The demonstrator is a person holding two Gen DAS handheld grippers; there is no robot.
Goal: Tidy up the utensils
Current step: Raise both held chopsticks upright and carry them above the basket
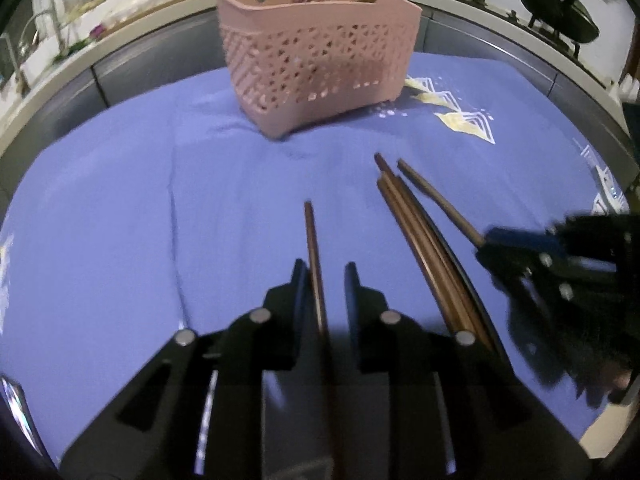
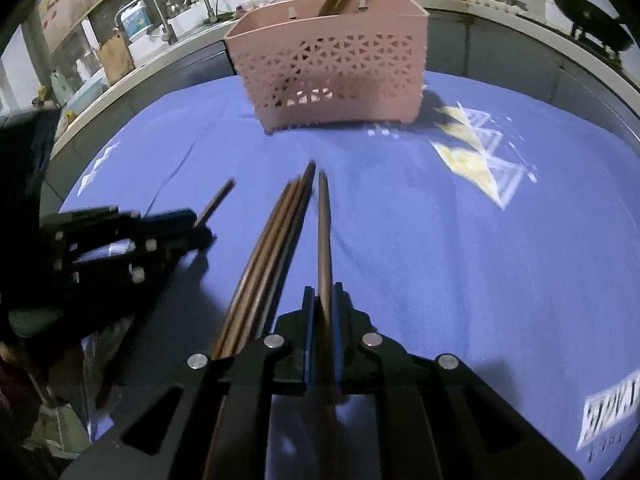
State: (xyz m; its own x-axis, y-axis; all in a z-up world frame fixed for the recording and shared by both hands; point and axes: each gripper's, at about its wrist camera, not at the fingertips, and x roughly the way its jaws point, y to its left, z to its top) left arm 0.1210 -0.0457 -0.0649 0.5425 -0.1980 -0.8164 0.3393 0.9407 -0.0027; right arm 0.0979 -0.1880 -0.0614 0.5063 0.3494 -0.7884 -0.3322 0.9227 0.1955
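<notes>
A pink perforated basket (image 1: 320,60) stands at the far side of the blue cloth and holds several chopsticks; it also shows in the right wrist view (image 2: 332,68). My left gripper (image 1: 326,270) is open around a single brown chopstick (image 1: 312,248) that lies between its fingers, touching the left one. My right gripper (image 2: 323,292) is shut on another brown chopstick (image 2: 323,224). A bundle of several chopsticks (image 2: 268,256) lies on the cloth between the two grippers, seen in the left wrist view too (image 1: 424,248). The right gripper (image 1: 484,242) appears at the right of the left wrist view.
The blue cloth (image 1: 120,200) with white and yellow prints (image 2: 476,156) covers the table. A counter with a sink and taps (image 2: 160,24) runs behind. Dark woks (image 1: 556,12) sit at the back right.
</notes>
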